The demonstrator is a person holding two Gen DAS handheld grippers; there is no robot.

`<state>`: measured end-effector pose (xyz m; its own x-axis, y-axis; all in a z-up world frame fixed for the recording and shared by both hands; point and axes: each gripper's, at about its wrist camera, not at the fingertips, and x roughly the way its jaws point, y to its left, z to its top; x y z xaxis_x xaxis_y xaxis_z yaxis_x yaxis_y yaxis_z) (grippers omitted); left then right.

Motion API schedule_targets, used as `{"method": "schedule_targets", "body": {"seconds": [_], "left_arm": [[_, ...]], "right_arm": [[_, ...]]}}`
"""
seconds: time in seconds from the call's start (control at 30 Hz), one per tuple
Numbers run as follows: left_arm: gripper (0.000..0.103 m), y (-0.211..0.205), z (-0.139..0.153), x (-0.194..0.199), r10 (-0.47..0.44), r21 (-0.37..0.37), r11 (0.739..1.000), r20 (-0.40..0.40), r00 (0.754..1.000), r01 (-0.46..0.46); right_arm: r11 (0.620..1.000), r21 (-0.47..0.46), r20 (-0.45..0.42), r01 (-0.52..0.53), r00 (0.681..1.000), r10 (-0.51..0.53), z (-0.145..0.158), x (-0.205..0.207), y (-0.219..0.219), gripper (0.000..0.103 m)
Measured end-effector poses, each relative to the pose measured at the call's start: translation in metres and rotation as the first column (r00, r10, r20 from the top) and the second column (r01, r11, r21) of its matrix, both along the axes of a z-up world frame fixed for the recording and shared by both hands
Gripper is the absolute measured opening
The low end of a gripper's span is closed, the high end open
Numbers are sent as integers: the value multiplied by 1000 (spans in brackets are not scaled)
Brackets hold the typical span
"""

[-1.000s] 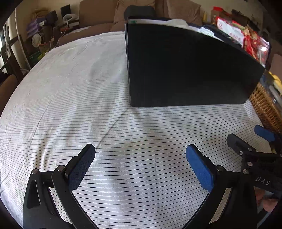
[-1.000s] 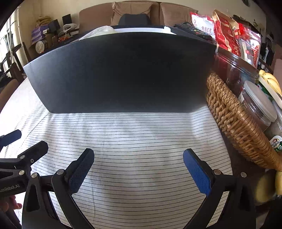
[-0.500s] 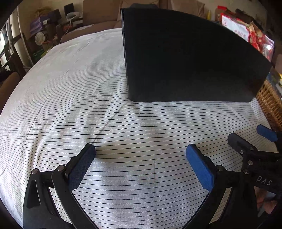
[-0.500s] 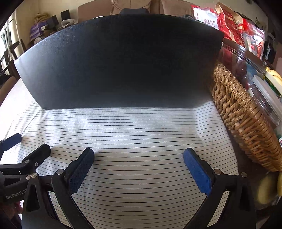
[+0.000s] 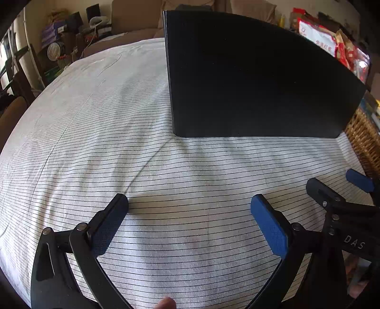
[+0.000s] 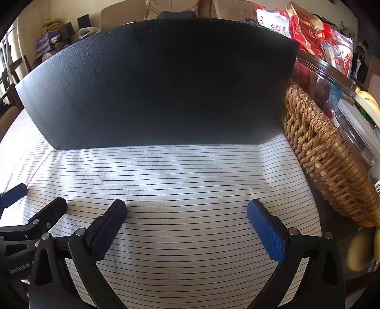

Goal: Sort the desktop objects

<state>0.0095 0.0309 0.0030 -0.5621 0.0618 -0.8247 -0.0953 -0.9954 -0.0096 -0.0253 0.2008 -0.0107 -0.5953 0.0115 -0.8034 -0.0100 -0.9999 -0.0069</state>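
At the far left, beyond the bench (image 5: 71, 123), clutter (image 5: 57, 45) and a sofa (image 5: 133, 16) line the room's edge. The bench wears a white cloth with thin dark stripes, bare across its left half.

The left tool (image 5: 190, 221) hovers low over the cloth, its blue pads spread wide apart with nothing between them. A fingertip (image 5: 166, 304) shows at the bottom edge of the left wrist view.

Ahead of it and to the right, the black box (image 5: 256, 83) stands upright on the cloth, its broad plain side facing both cameras. What it holds cannot be seen from here.

The right tool (image 6: 187, 223) is just beside the left one, also low over the cloth and gaping wide, gripping nothing. In the right wrist view the box (image 6: 161, 83) fills the middle, well ahead of the pads.

Right of the box, near its edge, sits a wicker basket (image 6: 327, 161) at the bench's side; whether the two touch cannot be told. Behind it are a clear tub (image 6: 323, 78), red snack bags (image 6: 306, 28) and a lidded jar (image 6: 358, 133). Bananas (image 6: 367, 99) lie beyond the jar, and more yellow fruit (image 6: 361, 249) shows blurred below the basket.
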Motion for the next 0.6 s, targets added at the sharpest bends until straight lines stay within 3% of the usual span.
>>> {"method": "schedule_targets", "body": {"seconds": [0.6], "left_arm": [[103, 1, 1, 0, 0, 0, 1000, 1, 1000, 0]], "right_arm": [[1000, 1, 1, -1, 1000, 1, 2, -5, -3, 103]]}}
